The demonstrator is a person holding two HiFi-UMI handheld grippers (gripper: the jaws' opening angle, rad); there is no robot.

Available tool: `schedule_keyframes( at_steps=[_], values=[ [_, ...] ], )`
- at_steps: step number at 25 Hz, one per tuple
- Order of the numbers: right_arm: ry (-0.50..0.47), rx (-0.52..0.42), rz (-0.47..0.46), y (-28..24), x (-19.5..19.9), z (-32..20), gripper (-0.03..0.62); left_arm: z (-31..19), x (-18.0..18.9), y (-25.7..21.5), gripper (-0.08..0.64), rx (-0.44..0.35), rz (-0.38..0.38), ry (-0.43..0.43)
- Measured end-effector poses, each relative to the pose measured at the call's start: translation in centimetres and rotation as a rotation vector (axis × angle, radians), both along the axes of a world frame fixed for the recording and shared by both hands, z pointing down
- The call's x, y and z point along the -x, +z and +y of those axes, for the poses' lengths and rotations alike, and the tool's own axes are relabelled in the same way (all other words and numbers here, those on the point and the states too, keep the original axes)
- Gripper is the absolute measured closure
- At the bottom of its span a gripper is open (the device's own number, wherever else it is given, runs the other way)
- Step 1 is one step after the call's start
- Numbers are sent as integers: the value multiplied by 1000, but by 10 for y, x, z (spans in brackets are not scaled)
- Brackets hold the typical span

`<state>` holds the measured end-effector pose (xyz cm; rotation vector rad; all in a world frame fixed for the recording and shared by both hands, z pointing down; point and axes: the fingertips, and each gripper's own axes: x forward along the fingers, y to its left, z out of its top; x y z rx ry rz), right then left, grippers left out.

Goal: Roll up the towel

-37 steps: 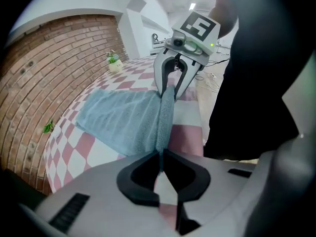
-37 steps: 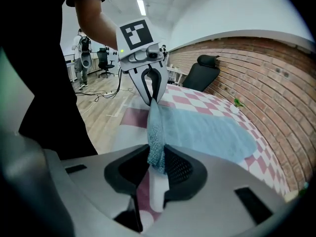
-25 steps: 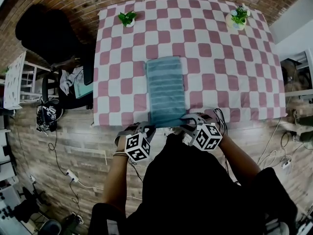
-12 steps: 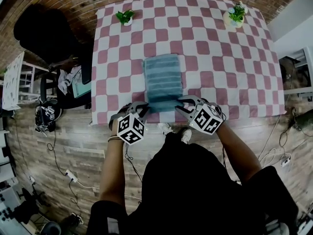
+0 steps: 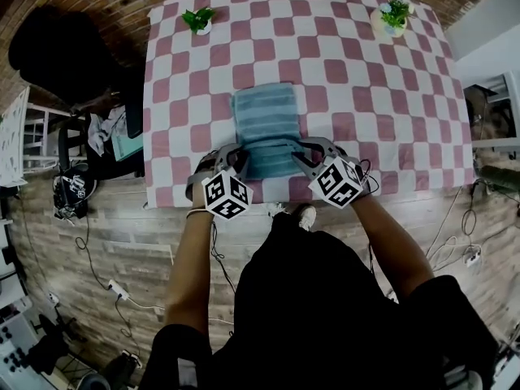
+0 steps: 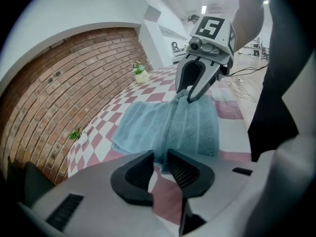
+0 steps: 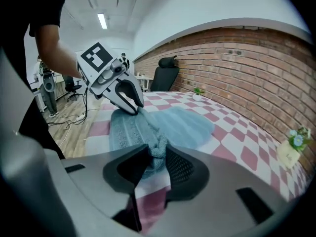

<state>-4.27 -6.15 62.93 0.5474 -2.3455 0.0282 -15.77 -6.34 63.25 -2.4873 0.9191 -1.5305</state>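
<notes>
Teal towel (image 5: pixel 264 119), near edge partly hidden

Blue-grey ribbed towel (image 5: pixel 264 128), near end turned up and over.

Lies lengthwise around the middle of the pink-and-white checked tablecloth (image 5: pixel 366 96), a little way in from the front edge. Stays flat and spread at the far end, with raised cross stripes running from side to side. Rises off the cloth at the near end, folds back over the flat part and bunches into a soft, rumpled ridge across the width. Stands highest at the two near corners, sagging slightly between them.
</notes>
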Motion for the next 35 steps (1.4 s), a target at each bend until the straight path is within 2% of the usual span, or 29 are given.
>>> schedule_keyframes(
  at_steps=[3,5,7,9,12,14,18,20,23,25,27,29,31,32,35],
  values=[
    [33,3,-10,3,-2,-7,479,-11,9,-4,375,-59,42,-98],
    [52,-3,-13,4,-3,-10,464,-9,10,-14,315,-88,102,-119],
    [61,-8,-17,3,-5,-12,445,6,4,-23,273,-102,130,-43],
    [56,-16,-20,1,-5,-13,430,28,-5,-24,275,-82,119,72],
    [43,-27,-17,1,-6,-12,428,58,-18,-11,305,-22,68,214],
    [46,-24,-22,3,-5,-13,428,68,-24,1,319,-12,13,282],
    [65,8,-39,6,-4,-17,428,60,-29,13,327,-26,-54,299],
    [60,26,-57,6,-4,-17,428,53,-28,20,336,2,-79,299],
    [-1,22,-144,-5,2,-10,415,51,-29,25,345,71,-79,311],
    [-58,-32,-210,-25,4,-1,373,50,-29,25,357,94,-74,317],
    [-132,-87,-241,-46,6,18,362,49,-29,25,388,98,-81,323],
    [-257,-112,-183,-54,12,47,362,48,-30,25,393,113,-85,328],
    [-375,-134,-91,-39,18,69,362,48,-30,25,396,129,-85,333],
    [-397,-131,-65,-28,19,73,362,48,-30,24,399,133,-84,335],
    [-371,-63,-58,-1,19,65,362,47,-29,24,416,138,-80,329]
  ],
)
